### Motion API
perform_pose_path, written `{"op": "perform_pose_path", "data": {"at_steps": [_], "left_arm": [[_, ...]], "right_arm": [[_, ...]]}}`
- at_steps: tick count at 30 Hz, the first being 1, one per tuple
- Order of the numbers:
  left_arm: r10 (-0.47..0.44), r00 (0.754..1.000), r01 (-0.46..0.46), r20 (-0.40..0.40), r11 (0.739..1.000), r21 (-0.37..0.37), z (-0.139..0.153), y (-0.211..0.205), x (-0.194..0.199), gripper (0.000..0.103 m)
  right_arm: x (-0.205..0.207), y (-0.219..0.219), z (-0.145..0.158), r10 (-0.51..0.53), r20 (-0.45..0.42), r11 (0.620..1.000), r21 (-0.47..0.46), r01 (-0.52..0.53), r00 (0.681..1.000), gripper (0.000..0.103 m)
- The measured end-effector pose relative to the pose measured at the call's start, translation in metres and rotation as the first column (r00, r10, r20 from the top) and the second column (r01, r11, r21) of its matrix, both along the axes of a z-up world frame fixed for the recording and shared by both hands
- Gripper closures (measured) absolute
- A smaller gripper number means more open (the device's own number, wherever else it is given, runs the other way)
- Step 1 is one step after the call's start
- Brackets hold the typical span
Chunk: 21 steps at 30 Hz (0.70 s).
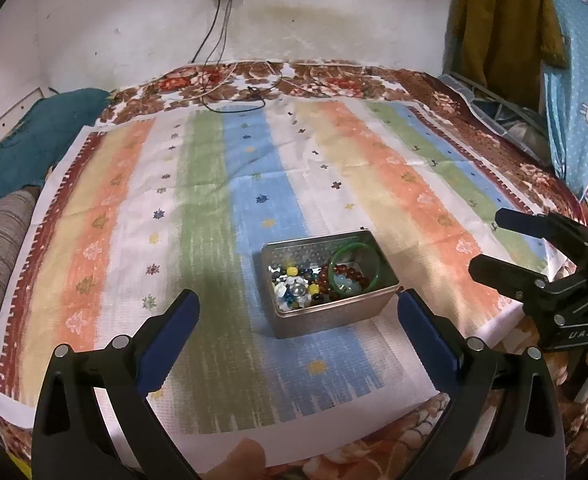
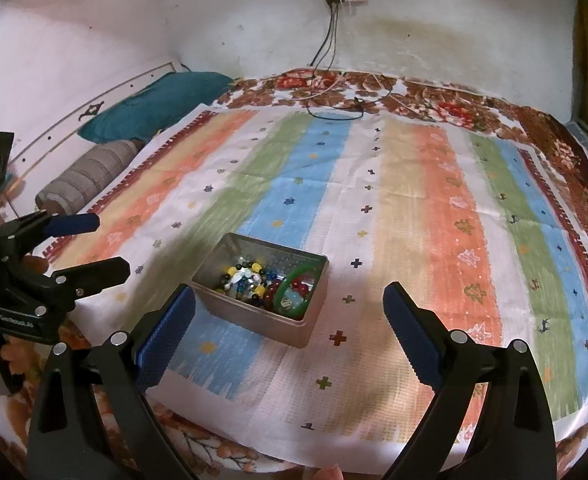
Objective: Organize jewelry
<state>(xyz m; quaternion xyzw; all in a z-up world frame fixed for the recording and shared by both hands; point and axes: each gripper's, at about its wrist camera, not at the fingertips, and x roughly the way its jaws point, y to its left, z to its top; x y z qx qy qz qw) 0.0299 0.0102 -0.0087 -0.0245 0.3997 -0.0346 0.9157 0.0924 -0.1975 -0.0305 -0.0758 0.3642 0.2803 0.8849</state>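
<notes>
A: Bright or dim?
B: Evenly lit, soft indoor light; faint shadows fall on the cloth (image 1: pixel 334 184).
A: Sharp?
B: Centre fairly crisp; edges bend and darken, corners black.

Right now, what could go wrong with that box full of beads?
The metal box sits on a soft striped cloth, so a bump from either open gripper, left or right, might tip it and scatter the loose beads. The green bangle leans on the beads, so pulling it out could drag some over the rim.
</notes>
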Motion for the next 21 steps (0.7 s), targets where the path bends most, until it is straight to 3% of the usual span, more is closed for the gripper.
{"op": "perform_pose_path", "data": {"at_steps": [5,21], "left_arm": [[-0.024,0.999,0.024,0.03,1.0,0.006,0.0053,-0.0044,-0.0049,0.006],[-0.027,1.0,0.027,0.009,0.999,0.017,0.0007,-0.0066,-0.0022,0.006]], "right_arm": [[0.0022,-0.0028,0.0005,0.0,-0.012,1.0,0.019,0.0,1.0,0.007],[0.0004,0.0018,-0.0008,0.02,-0.022,1.0,0.016,-0.019,1.0,0.007]]}}
